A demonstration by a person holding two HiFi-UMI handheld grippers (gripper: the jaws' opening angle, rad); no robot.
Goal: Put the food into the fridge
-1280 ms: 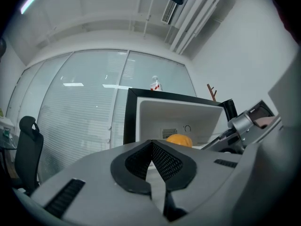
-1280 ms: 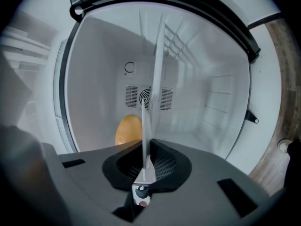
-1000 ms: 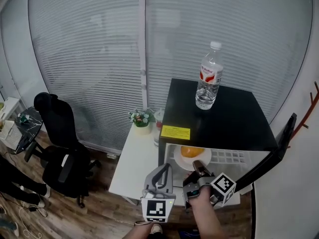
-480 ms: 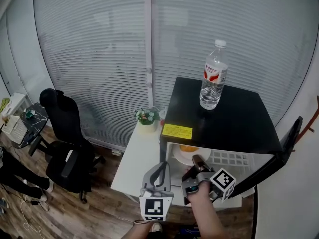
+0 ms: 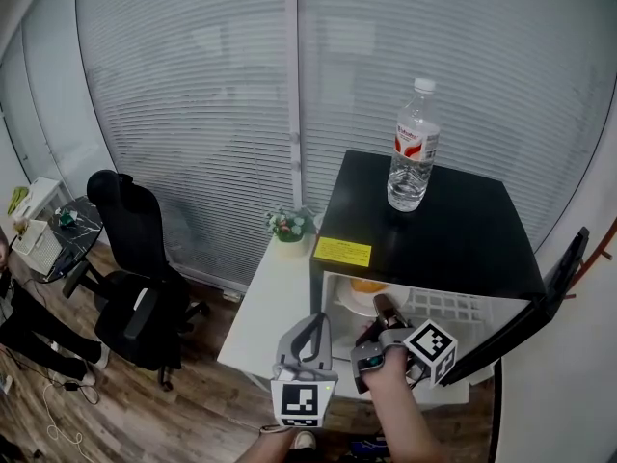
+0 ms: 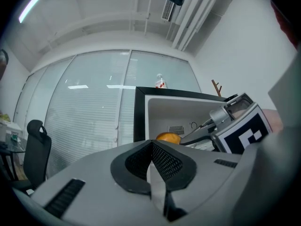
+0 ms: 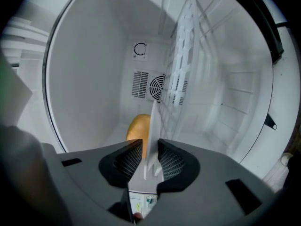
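A black mini fridge [image 5: 434, 230] stands with its door [image 5: 540, 307] swung open to the right. Inside on the white floor lies a white plate [image 5: 349, 304] carrying an orange-yellow piece of food [image 5: 366, 285]. My right gripper [image 5: 384, 307] reaches into the fridge mouth. In the right gripper view the plate's rim [image 7: 151, 126] stands edge-on between the jaws of the right gripper [image 7: 150, 157], which are opening with a thin gap on each side; the food [image 7: 138, 128] lies just behind. My left gripper [image 5: 310, 331] hangs in front of the fridge, shut and empty, as its own view of the left gripper [image 6: 151, 145] shows.
A water bottle [image 5: 412, 146] stands on the fridge top. A white wire shelf [image 7: 188, 69] fills the fridge's right side. Left of the fridge are a white side table [image 5: 275, 302] with a small potted plant [image 5: 290, 226] and a black office chair [image 5: 135, 258].
The plate with the food sits a little deeper inside the fridge and my right gripper has followed it in. The left gripper keeps its place.
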